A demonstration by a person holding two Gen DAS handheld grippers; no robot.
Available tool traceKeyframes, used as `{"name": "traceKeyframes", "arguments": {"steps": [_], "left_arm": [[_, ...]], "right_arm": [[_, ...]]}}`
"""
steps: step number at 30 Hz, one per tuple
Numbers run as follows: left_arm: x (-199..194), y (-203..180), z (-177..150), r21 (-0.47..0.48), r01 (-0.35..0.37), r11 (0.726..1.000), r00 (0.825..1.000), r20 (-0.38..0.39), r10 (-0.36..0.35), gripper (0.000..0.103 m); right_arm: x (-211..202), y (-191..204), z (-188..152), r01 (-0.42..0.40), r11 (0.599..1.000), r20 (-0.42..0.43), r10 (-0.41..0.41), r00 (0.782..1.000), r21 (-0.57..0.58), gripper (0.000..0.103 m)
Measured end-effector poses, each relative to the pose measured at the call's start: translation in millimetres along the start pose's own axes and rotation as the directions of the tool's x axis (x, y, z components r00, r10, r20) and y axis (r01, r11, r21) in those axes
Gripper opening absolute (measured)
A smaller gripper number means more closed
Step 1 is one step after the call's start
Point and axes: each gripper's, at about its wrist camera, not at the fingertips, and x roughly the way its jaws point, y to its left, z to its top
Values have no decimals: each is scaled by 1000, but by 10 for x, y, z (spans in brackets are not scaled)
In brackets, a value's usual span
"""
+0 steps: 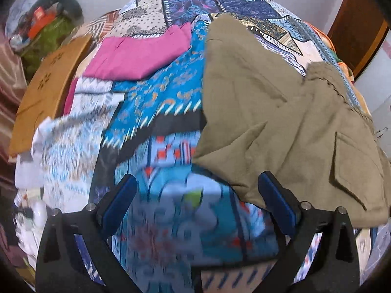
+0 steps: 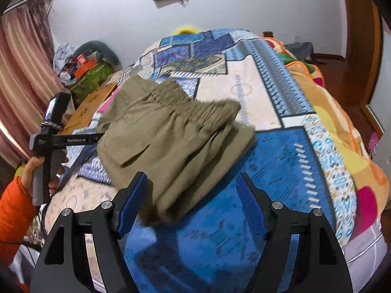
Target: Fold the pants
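Khaki pants (image 2: 171,131) lie folded into a thick stack on the patterned blue bedspread (image 2: 281,151), waistband toward the far side. In the left wrist view the pants (image 1: 268,112) fill the right half. My left gripper (image 1: 195,185) is open and empty, its right finger at the pants' near edge. My right gripper (image 2: 193,183) is open and empty, its left finger beside the pants' near corner. The left gripper's body (image 2: 52,131) also shows in the right wrist view, at the pants' left side.
A folded pink garment (image 1: 136,56) lies on the bed to the left of the pants. A brown cardboard box (image 1: 48,90) stands at the bed's left edge. A cluttered pile (image 2: 83,68) sits by the curtain. An orange blanket (image 2: 342,112) covers the right side.
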Motion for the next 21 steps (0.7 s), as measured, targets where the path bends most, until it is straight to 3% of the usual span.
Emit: {"name": "traceKeyframes", "arguments": {"steps": [4, 6, 12, 15, 21], "left_arm": [[-79, 44, -93, -14, 25, 1000, 1000, -5, -25, 103], [-115, 51, -139, -11, 39, 999, 999, -5, -39, 103], [-195, 155, -263, -23, 39, 999, 999, 0, -39, 102], [-310, 204, -291, -17, 44, 999, 999, -1, -44, 85], [-427, 170, -101, 21, 76, 997, 995, 56, -77, 84]], "right_arm": [[127, -93, -67, 3, 1000, -30, -3, 1000, 10, 71], [197, -203, -73, -3, 999, -49, 4, 999, 34, 67], [381, -280, -6, 47, 998, -61, -51, 997, -51, 54], [439, -339, 71, 69, 996, -66, -73, 995, -57, 52], [427, -316, 167, 73, 995, -61, -77, 995, -65, 49]]}}
